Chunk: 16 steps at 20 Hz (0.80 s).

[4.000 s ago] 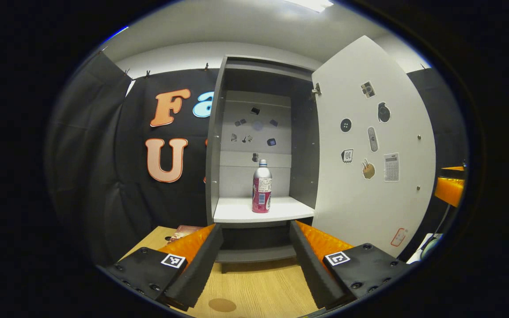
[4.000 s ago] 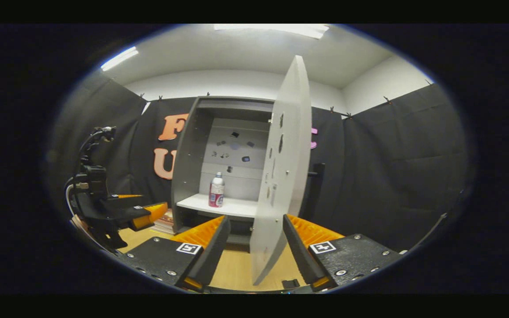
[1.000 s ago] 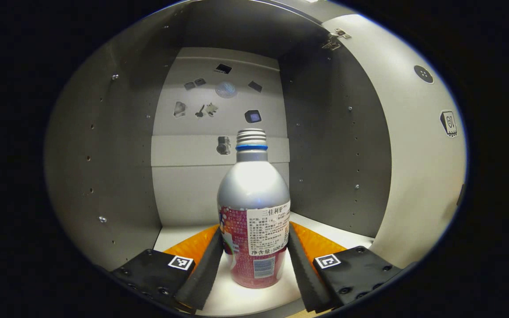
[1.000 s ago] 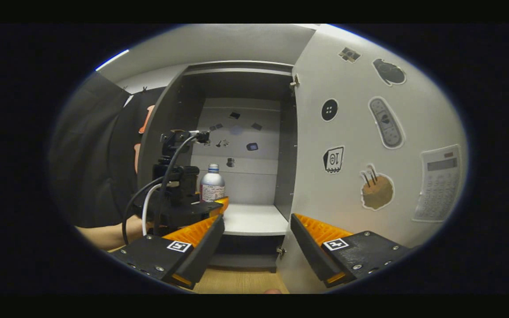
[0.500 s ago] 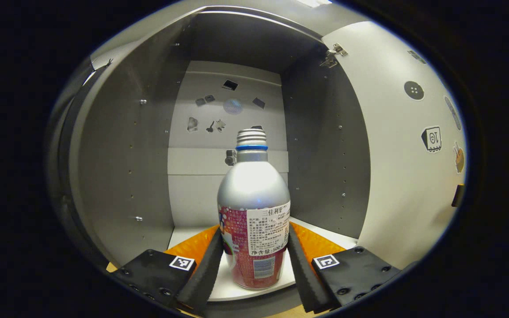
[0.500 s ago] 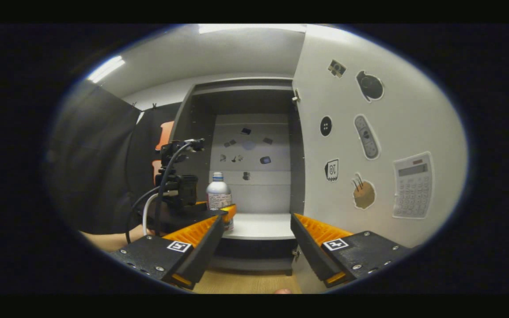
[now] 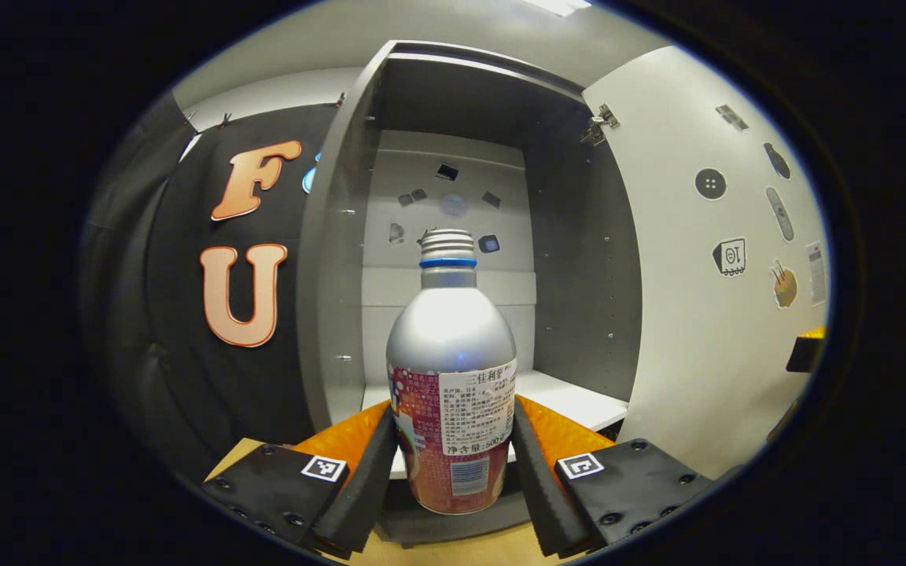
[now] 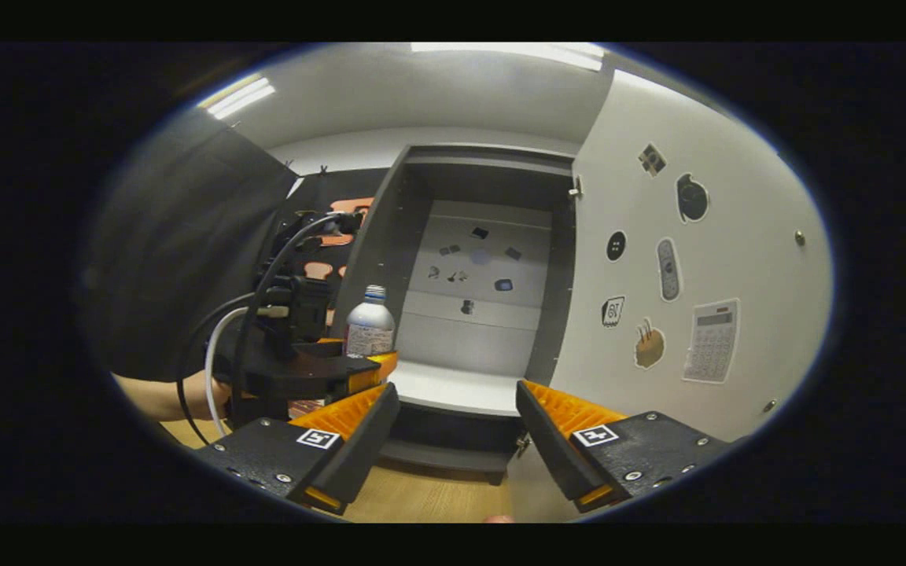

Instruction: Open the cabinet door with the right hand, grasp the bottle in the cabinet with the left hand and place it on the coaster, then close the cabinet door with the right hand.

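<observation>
So the cabinet door (image 7: 705,314) stands open and my left gripper (image 7: 453,472) has its jaws clamped on the bottle (image 7: 451,377), clear of the shelf (image 7: 571,397); my right gripper (image 8: 453,440) gapes empty. Coaster placement and closing remain.

Bottle (image 7: 451,377): silver alu, threaded neck w/ blue ring, no cap, red/pink label w/ white text panel. Upright, held off the shelf, just in front of cabinet (image 7: 340,236) opening. Cabinet: grey, white shelf inside. Cabinet door (image 7: 705,330): white, stickers on inner face, swung wide open on right.
</observation>
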Motion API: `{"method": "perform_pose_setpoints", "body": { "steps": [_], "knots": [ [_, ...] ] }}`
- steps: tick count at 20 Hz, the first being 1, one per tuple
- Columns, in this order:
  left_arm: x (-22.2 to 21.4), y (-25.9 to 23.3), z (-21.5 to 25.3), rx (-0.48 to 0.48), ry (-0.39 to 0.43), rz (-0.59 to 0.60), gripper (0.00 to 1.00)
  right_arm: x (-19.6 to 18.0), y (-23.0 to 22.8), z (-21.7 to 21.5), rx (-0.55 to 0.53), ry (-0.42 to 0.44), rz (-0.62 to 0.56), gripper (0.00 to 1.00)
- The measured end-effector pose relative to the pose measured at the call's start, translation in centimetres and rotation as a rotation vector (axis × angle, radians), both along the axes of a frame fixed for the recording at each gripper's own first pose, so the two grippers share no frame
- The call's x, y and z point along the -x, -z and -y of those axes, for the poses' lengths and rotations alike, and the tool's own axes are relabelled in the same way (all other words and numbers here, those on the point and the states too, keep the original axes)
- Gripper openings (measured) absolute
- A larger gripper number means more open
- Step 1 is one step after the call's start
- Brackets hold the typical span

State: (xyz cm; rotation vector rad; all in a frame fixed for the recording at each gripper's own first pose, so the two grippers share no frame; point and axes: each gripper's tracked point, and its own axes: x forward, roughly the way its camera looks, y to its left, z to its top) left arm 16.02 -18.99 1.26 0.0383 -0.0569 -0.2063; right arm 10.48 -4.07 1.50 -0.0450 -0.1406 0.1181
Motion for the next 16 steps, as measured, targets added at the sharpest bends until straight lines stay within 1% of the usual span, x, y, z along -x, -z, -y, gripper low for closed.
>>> {"method": "perform_pose_setpoints", "body": {
  "steps": [2,3,5,8,10,11,12,16],
  "knots": [
    [1.6,0.7,-1.5,-0.011,-0.02,-0.005,0.84,1.0,-0.3,-0.9,-0.013,-0.006,0.012,0.92],
    [2.4,0.9,-2.1,-0.016,-0.024,-0.007,0.82,1.5,-0.4,-1.3,-0.033,-0.002,0.012,0.92],
    [4.2,1.6,-3.4,-0.009,-0.012,-0.016,0.82,2.2,-1.0,-2.3,-0.064,0.003,0.028,0.92],
    [6.4,2.7,-5.5,0.007,0.003,-0.033,0.82,2.9,-1.4,-2.9,-0.063,0.057,0.029,0.93],
    [7.7,3.7,-6.7,0.003,0.014,-0.039,0.82,3.9,-1.5,-4.3,-0.075,0.078,0.027,0.92],
    [8.2,4.4,-7.2,-0.007,0.025,-0.042,0.83,4.3,-1.5,-5.0,-0.08,0.092,0.029,0.92],
    [8.8,5.3,-7.5,-0.024,0.038,-0.053,0.82,4.7,-1.2,-5.4,-0.081,0.111,0.018,0.92],
    [11.5,8.6,-8.1,-0.057,0.119,-0.055,0.83,6.8,0.8,-6.4,-0.099,0.202,-0.05,0.93]
  ]
}}
